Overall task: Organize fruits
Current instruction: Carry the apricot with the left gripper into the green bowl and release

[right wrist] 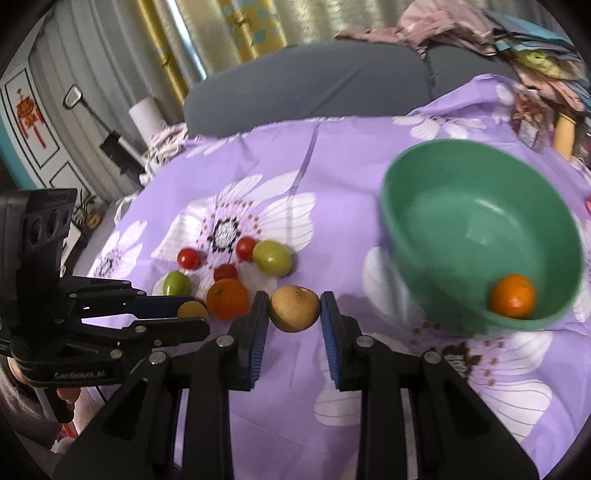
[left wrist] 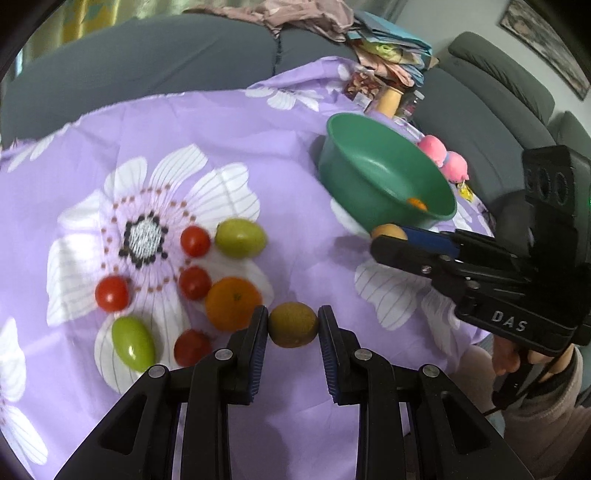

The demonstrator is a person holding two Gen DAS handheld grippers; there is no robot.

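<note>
My left gripper (left wrist: 293,325) is shut on a brown kiwi (left wrist: 293,324); it shows in the right wrist view (right wrist: 192,312) at the left. My right gripper (right wrist: 294,309) is shut on a tan round fruit (right wrist: 295,308), held near the green bowl (right wrist: 480,206); it shows in the left wrist view (left wrist: 388,236) beside the bowl (left wrist: 369,162). One orange (right wrist: 512,301) lies in the bowl. On the purple flowered cloth (left wrist: 280,155) lie an orange (left wrist: 233,302), several red tomatoes (left wrist: 195,240) and two green fruits (left wrist: 241,237).
A grey sofa (left wrist: 147,59) runs behind the table, with piled clothes and papers (left wrist: 373,33) on it. Pink toys (left wrist: 443,157) and small jars (left wrist: 391,99) stand behind the bowl. The table edge drops off at right.
</note>
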